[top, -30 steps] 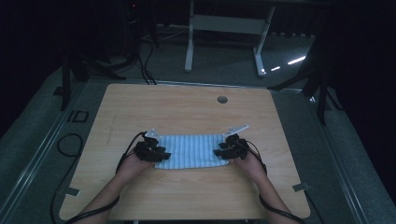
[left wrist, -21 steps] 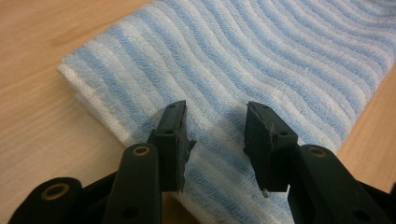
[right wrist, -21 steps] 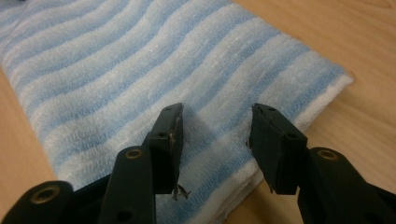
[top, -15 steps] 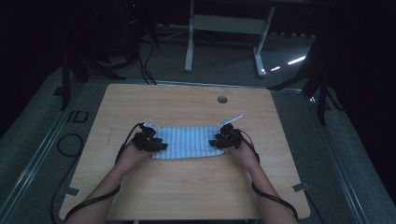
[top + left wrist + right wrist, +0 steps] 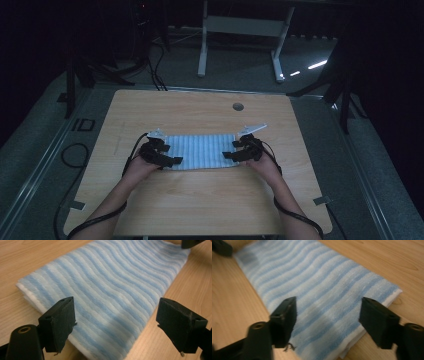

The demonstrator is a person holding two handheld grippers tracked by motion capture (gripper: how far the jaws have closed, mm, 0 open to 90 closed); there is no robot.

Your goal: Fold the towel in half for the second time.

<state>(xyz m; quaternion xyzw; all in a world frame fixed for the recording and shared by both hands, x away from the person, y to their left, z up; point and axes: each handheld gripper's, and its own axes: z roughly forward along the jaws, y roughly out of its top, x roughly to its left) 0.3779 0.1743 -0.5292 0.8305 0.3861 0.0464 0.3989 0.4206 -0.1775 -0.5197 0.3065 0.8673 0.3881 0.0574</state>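
A folded blue-and-white striped towel [image 5: 201,151] lies flat in the middle of the wooden table [image 5: 200,200]. My left gripper [image 5: 167,160] hovers over the towel's left end, open, with the cloth [image 5: 112,287] spread out beneath and between its jaws. Over the right end hangs my right gripper [image 5: 232,152], open too, its jaws wide above the striped cloth [image 5: 322,297]. Neither holds anything. The far tip of the other gripper peeks in at the top corner of each gripper view.
A round cable hole [image 5: 238,106] sits in the table's far right part. Bare wood surrounds the towel on all sides. Cables [image 5: 295,215] trail from both grippers toward the front edge. A white stand [image 5: 240,25] is on the floor beyond the table.
Both hands moved the towel's near edge away from me, folding it to a narrower strip. Both grippers have let go and now stand open over its ends.
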